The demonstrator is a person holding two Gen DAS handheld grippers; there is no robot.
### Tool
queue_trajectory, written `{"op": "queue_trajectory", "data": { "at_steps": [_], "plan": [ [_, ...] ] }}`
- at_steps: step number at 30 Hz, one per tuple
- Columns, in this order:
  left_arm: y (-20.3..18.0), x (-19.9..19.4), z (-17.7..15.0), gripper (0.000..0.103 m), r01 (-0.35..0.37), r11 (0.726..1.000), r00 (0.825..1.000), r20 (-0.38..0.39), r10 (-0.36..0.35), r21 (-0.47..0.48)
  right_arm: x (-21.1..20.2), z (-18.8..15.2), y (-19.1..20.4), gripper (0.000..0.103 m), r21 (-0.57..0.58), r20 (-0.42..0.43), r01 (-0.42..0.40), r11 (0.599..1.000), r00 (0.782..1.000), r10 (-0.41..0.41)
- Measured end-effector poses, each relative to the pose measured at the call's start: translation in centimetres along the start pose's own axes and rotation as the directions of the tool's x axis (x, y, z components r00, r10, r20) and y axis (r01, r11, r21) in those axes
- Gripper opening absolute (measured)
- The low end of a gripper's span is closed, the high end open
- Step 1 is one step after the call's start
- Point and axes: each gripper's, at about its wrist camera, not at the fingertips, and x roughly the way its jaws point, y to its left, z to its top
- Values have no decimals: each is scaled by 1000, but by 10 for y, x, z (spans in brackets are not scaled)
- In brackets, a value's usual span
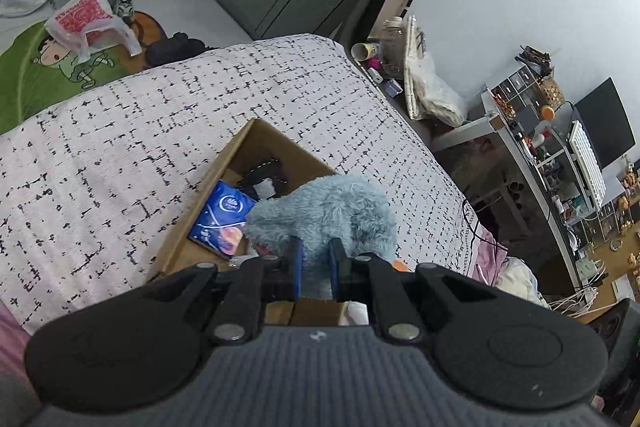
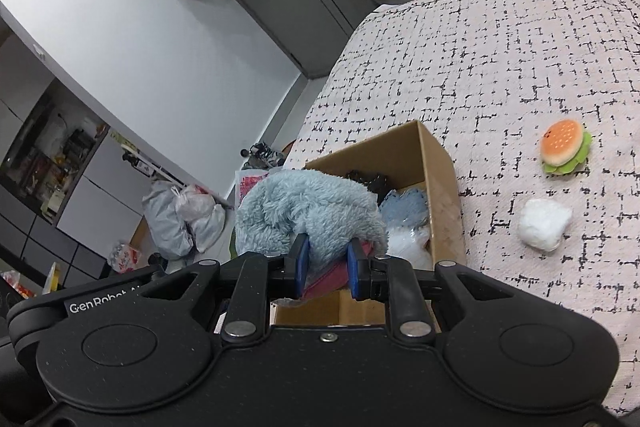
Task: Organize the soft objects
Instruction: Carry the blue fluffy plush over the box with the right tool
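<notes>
We see the blue plush toy (image 1: pixel 332 211) held up over the cardboard box (image 1: pixel 256 143), which sits on the bed (image 1: pixel 120 147) with its patterned cover. In the left wrist view the toy bulges out just ahead of the left gripper (image 1: pixel 317 259), and its fur runs down between the blue fingers (image 1: pixel 296 267); they are drawn close together and clamped on a thin fold of it. In the right wrist view the same toy (image 2: pixel 304 215) sits directly in front of the right gripper (image 2: pixel 326 263), whose fingers (image 2: pixel 301 267) are nearly together as well and pinch a flap of fur, with a pinkish-red part of the toy showing below them. So we have both ends of the toy gripped, and it hangs above the near side of the box (image 2: pixel 420 155).

Inside the box we can make out a blue packet (image 1: pixel 222 219) and something black (image 1: pixel 264 175) behind it, plus pale blue and white soft things (image 2: pixel 404 223) in the right view; the toy covers much of the box's inside, so we cannot tell what else lies there. A burger plush (image 2: pixel 564 147) and a white fluffy ball (image 2: pixel 544 225) lie on the bed beside the box, well apart from the fingers. The near wall of the box is cut off by the gripper bodies.
</notes>
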Motion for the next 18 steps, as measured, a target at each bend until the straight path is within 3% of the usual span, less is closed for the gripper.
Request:
{"op": "queue_trajectory", "data": {
  "at_steps": [16, 18],
  "plan": [
    [26, 20, -1, 13, -52, 998, 997, -61, 50, -27, 31, -14, -3, 21, 14, -81, 35, 999, 996, -34],
    [26, 21, 0, 14, -67, 997, 996, -65, 65, -25, 35, -16, -4, 25, 16, -98, 43, 999, 994, -41]
  ]
}}
